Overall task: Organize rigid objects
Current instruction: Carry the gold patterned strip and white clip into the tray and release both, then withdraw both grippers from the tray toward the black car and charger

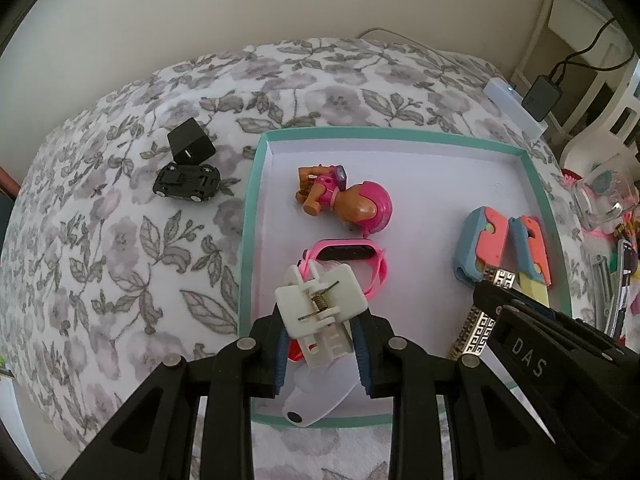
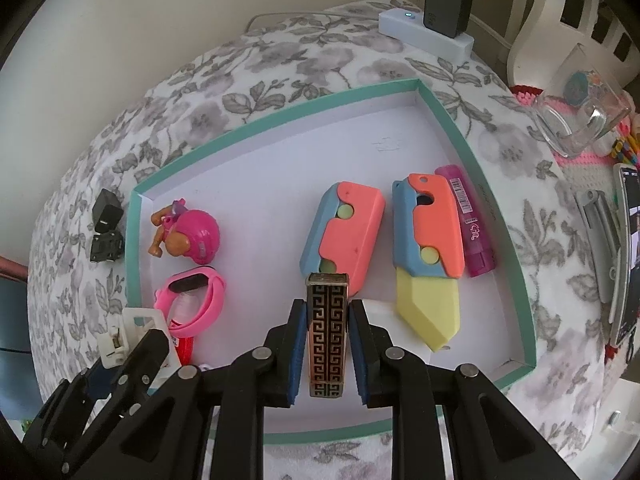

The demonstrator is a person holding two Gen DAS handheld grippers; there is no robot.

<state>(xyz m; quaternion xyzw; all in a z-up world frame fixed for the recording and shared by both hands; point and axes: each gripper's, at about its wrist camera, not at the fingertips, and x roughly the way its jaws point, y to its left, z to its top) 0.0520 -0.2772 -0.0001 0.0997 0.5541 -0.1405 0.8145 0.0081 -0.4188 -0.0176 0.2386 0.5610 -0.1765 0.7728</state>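
Observation:
A teal-rimmed white tray (image 1: 256,168) (image 2: 436,104) lies on a floral blanket. My left gripper (image 1: 320,332) is shut on a white spring clip (image 1: 320,304) and holds it over the tray's near left part, by a pink watch (image 1: 348,256) (image 2: 196,300). My right gripper (image 2: 327,312) is shut on a gold-and-black patterned lighter (image 2: 327,332) (image 1: 476,332) over the tray's near middle. In the tray lie a pink toy pup (image 1: 348,200) (image 2: 188,236), two coral-and-blue toy knives (image 2: 344,232) (image 2: 428,232) and a magenta tube (image 2: 468,220).
A black toy car (image 1: 188,182) and a black charger cube (image 1: 190,140) lie on the blanket left of the tray. A white power strip (image 2: 424,32) sits at the back right. A clear glass dish (image 2: 576,120), a phone and small clutter lie to the right.

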